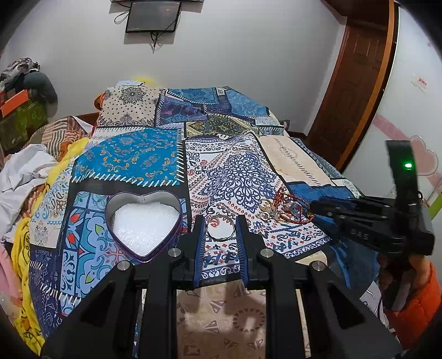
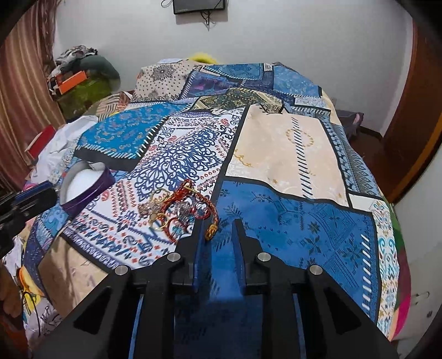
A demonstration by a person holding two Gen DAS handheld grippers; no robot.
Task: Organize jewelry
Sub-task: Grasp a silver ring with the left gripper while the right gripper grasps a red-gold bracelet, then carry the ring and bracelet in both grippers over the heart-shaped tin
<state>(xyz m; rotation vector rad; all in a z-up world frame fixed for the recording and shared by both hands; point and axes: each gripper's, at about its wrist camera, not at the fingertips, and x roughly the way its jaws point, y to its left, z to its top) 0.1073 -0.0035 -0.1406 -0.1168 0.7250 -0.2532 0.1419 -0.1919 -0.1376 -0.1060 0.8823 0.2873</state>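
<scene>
A purple heart-shaped tin [image 1: 143, 225] with white padding lies open on the patterned bedspread; it also shows in the right wrist view [image 2: 88, 187]. A thin metal bangle [image 1: 221, 227] lies flat between the fingertips of my left gripper [image 1: 220, 221], which is open around it. A pile of jewelry [image 1: 279, 210] with gold rings and red cords lies to its right. In the right wrist view the pile [image 2: 176, 212] sits just left of my right gripper [image 2: 218, 226], which is open; a gold-tipped red cord [image 2: 211, 229] lies between its fingers. The right gripper also shows in the left wrist view [image 1: 315, 208].
The patchwork bedspread [image 2: 290, 154] covers the whole bed. Crumpled white and yellow cloth [image 1: 27, 176] lies at the left edge. A wooden door [image 1: 353, 91] stands at the right, a wall screen [image 1: 152, 16] at the back. A clutter pile [image 2: 80, 74] sits far left.
</scene>
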